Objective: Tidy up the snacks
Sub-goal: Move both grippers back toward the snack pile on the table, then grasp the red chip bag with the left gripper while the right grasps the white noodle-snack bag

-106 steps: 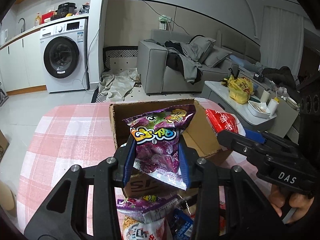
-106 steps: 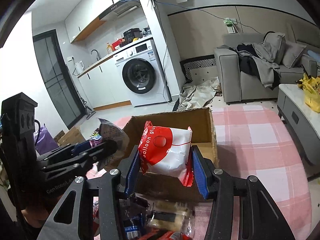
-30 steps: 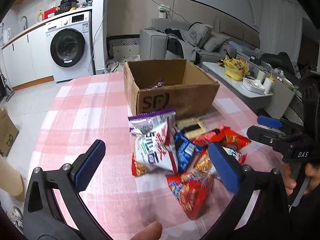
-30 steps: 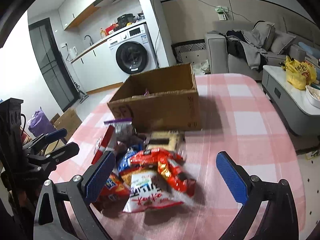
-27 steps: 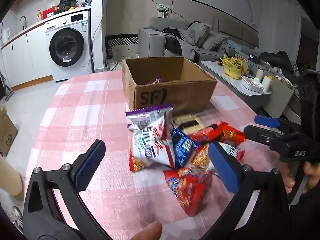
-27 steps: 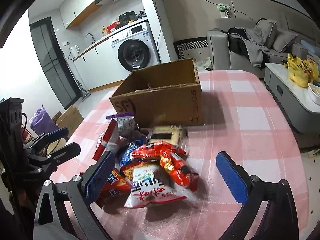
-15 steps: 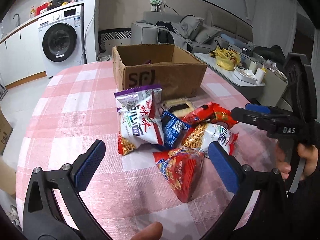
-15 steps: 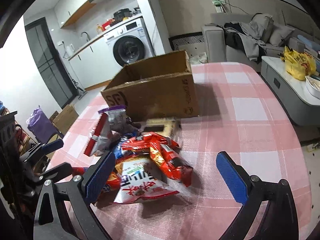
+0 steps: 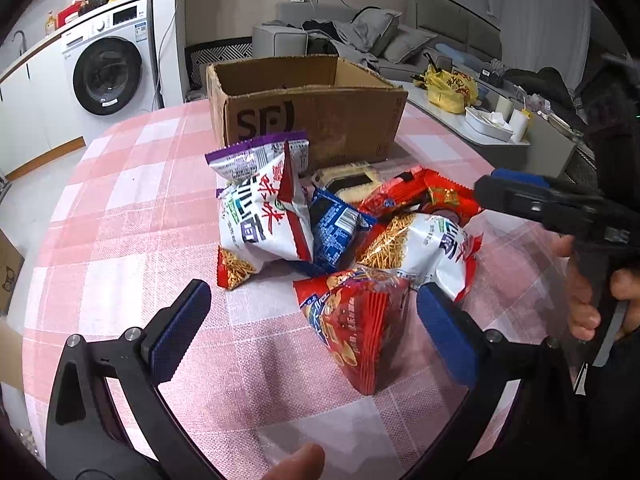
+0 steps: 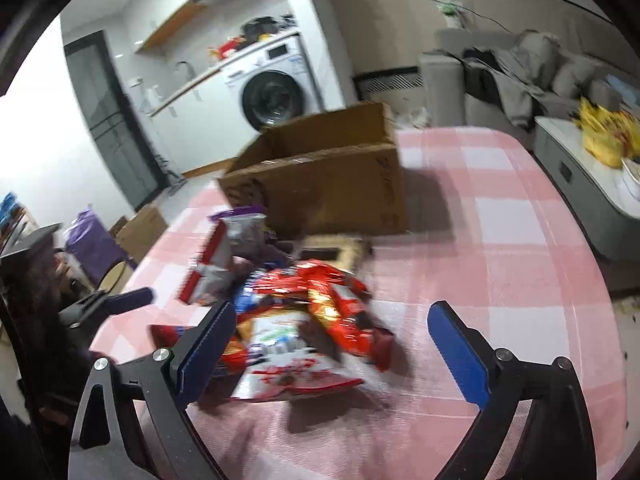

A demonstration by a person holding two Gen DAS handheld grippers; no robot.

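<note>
A pile of snack bags lies on the pink checked table (image 9: 120, 216) in front of an open cardboard box (image 9: 312, 116). My left gripper (image 9: 316, 320) is open and low over the table; a red chip bag (image 9: 356, 324) lies between its blue pads. Behind it are a white and red noodle-snack bag (image 9: 264, 220), a blue packet (image 9: 336, 232) and a second white bag (image 9: 424, 248). My right gripper (image 10: 332, 340) is open, with that white bag (image 10: 288, 356) and a red packet (image 10: 344, 304) between its fingers. The right wrist view is blurred.
The box (image 10: 328, 176) stands just behind the pile. A washing machine (image 9: 108, 68), a grey sofa (image 9: 360, 36) and a low side table with a yellow bag (image 9: 452, 84) are beyond the table. The table's round edge is close on the right (image 10: 600, 280).
Both grippers released their bags into the box earlier, opened, and pulled back. Over the last second both have moved down and closer to the pile on the table.
</note>
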